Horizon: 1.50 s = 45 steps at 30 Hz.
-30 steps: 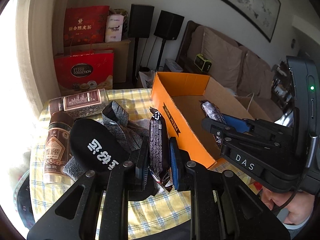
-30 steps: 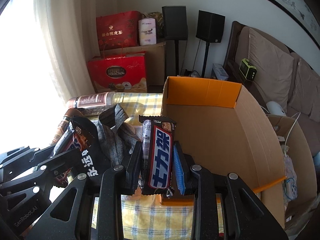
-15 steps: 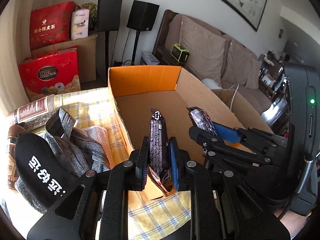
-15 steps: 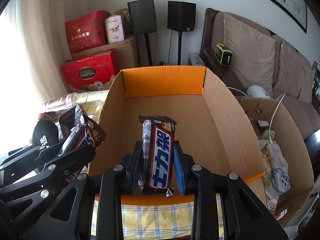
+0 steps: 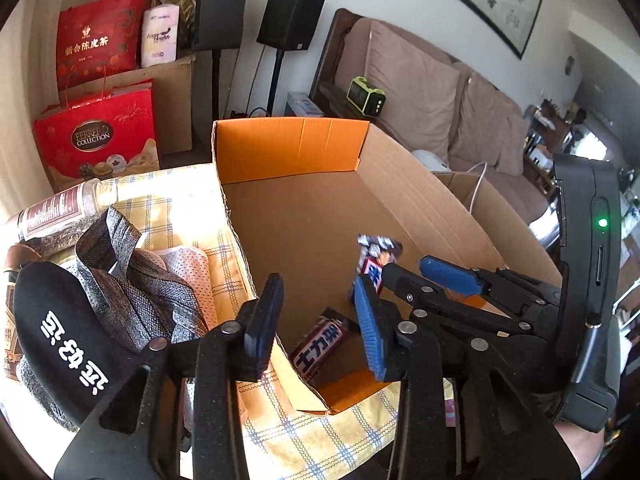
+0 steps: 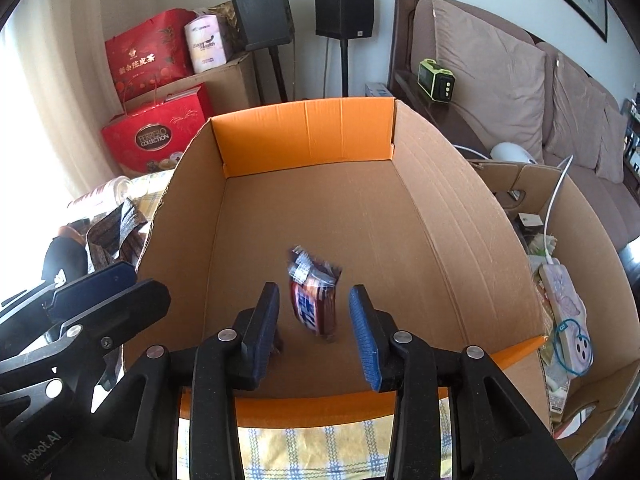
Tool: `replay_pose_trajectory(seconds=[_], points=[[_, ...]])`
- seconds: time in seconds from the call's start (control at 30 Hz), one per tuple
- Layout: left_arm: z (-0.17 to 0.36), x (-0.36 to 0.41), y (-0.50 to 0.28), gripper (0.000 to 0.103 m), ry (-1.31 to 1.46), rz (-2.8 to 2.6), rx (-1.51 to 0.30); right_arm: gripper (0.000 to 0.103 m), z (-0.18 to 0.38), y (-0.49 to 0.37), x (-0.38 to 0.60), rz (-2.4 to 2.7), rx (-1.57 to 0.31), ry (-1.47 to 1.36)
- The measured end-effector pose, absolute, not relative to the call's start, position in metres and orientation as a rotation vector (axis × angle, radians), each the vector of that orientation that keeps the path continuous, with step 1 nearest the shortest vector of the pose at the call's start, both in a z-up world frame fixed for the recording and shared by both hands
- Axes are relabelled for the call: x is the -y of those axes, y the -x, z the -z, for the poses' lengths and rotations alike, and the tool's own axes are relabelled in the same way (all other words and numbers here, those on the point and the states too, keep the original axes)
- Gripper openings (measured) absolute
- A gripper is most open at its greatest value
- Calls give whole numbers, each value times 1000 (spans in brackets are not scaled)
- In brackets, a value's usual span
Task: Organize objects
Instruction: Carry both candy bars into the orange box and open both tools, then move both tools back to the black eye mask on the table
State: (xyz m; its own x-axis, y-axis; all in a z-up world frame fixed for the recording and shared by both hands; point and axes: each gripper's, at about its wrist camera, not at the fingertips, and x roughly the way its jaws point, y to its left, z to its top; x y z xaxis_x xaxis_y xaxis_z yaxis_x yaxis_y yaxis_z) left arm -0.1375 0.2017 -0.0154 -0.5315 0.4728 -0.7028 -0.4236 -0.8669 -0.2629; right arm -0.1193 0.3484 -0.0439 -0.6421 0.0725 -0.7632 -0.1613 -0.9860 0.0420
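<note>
Checked tablecloth [image 5: 192, 216] bears cardboard box [image 5: 288, 148], sofa [image 5: 420, 92] behind.

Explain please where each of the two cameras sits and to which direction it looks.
Left wrist view: sits on the left gripper, looks down into the cardboard box; its opening fingers, the right gripper and a released candy bar show.
Right wrist view: sits on the right gripper, faces the same box; its opening fingers, a blurred candy bar, the left gripper.
Shared: box, sofa, speakers.
</note>
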Motion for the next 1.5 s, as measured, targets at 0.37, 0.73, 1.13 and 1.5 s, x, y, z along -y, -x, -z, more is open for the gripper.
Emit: replay_pose_trajectory(seconds=[0.37, 0.73, 1.13, 1.5], points=[[-17, -160, 125, 91, 992, -2515, 83, 87, 15, 102, -340, -2790, -152, 1127], [-25, -100, 111, 103, 951, -2668, 55, 102, 4, 93, -314, -2847, -133, 1118], [-11, -36, 100, 103, 1031, -2718, 72, 102, -7, 88, -259, -2948, -64, 1139], [0, 9, 98, 103, 1100, -2745, 87, 102, -3, 97, -215, -3017, -14, 1187]])
